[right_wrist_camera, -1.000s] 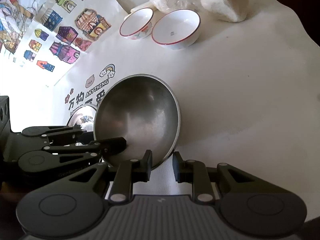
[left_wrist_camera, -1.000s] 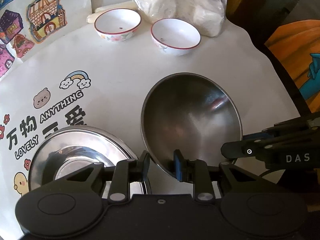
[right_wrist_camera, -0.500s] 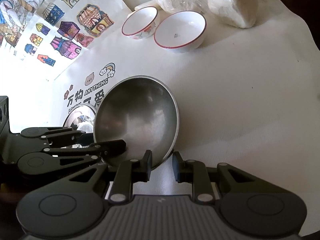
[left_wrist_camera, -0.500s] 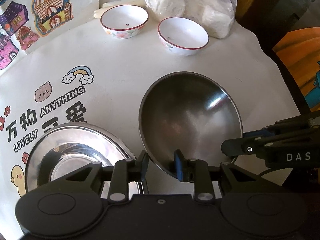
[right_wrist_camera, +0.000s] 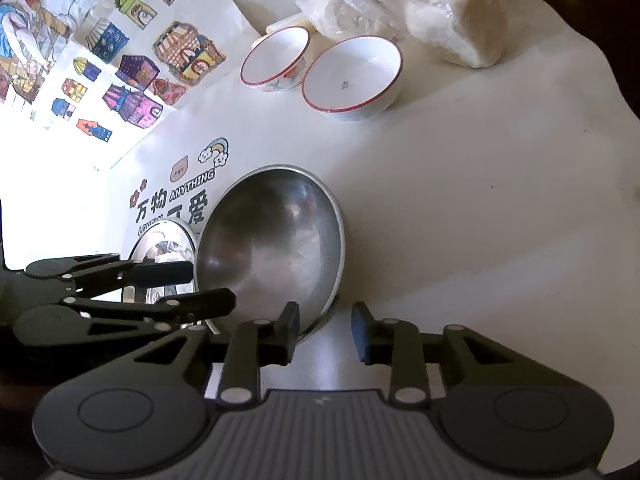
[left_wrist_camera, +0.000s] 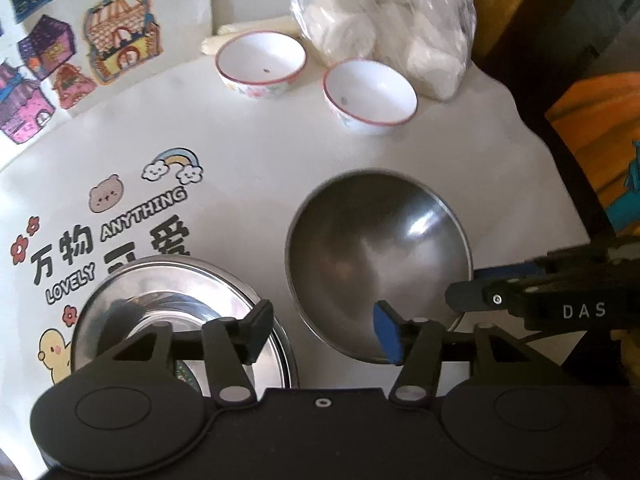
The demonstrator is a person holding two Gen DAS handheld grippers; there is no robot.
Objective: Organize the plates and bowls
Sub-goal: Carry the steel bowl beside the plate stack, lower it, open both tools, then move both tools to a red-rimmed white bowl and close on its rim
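On the table (left_wrist_camera: 248, 168), the steel bowl (left_wrist_camera: 378, 264) is sitting right of the steel plate (left_wrist_camera: 176, 300), their rims nearly meeting. Behind them, well apart, two ceramic bowls (left_wrist_camera: 262, 66) (left_wrist_camera: 370, 96) are standing side by side, with a plastic bag (left_wrist_camera: 384, 20) lying just behind those

A white printed cloth (left_wrist_camera: 256, 160) covers the surface; house drawings (left_wrist_camera: 120, 48) hang at eleven o'clock, bright daylight.

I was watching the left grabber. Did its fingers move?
Yes. The left gripper opened: its fingers now stand wide apart, off the steel bowl rim.
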